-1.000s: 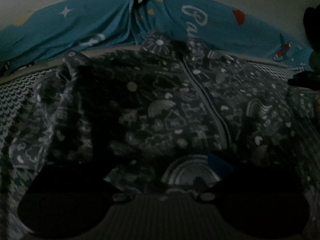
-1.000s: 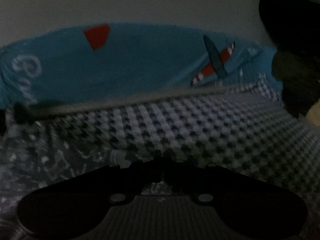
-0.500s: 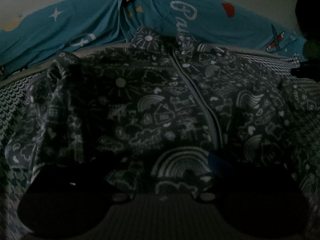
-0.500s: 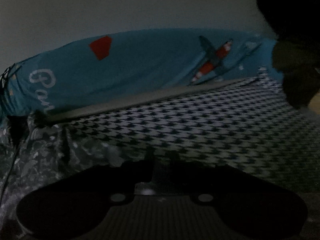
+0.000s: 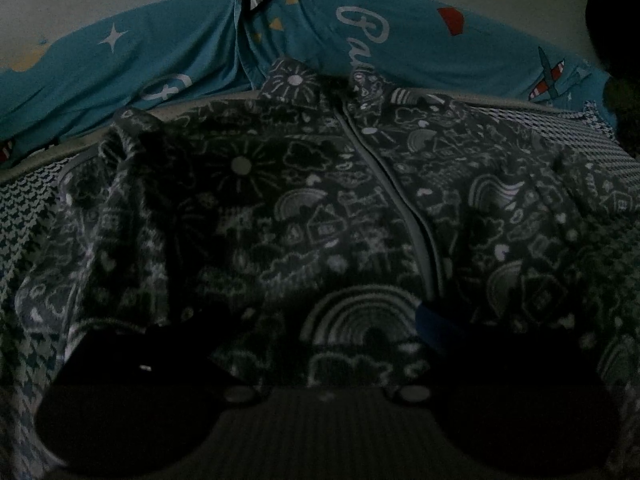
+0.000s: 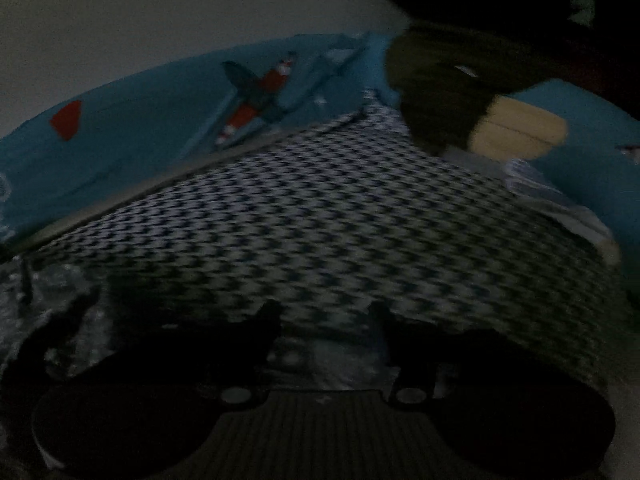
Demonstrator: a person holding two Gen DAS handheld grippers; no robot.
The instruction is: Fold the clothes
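A grey zip-up jacket (image 5: 304, 216) with white doodle prints lies spread, front up, on the houndstooth bed cover (image 5: 24, 216). Its collar points toward the far blue sheet. My left gripper (image 5: 320, 332) hangs over the jacket's hem, open, its dark fingers (image 5: 132, 344) wide apart with fabric below them. In the right wrist view only an edge of the jacket (image 6: 52, 308) shows at the lower left. My right gripper (image 6: 326, 320) is to its right over the bare bed cover (image 6: 360, 220). Its jaws are opening, with nothing between them.
A blue sheet (image 5: 400, 40) printed with planes and stars rises along the far side of the bed, below a pale wall. A dark plush toy (image 6: 440, 92) with a tan part sits at the right end. The room is very dim.
My right gripper was shut at the jacket's edge, then let go, parted its jaws and swung right over the bare cover. The left gripper has hardly moved.
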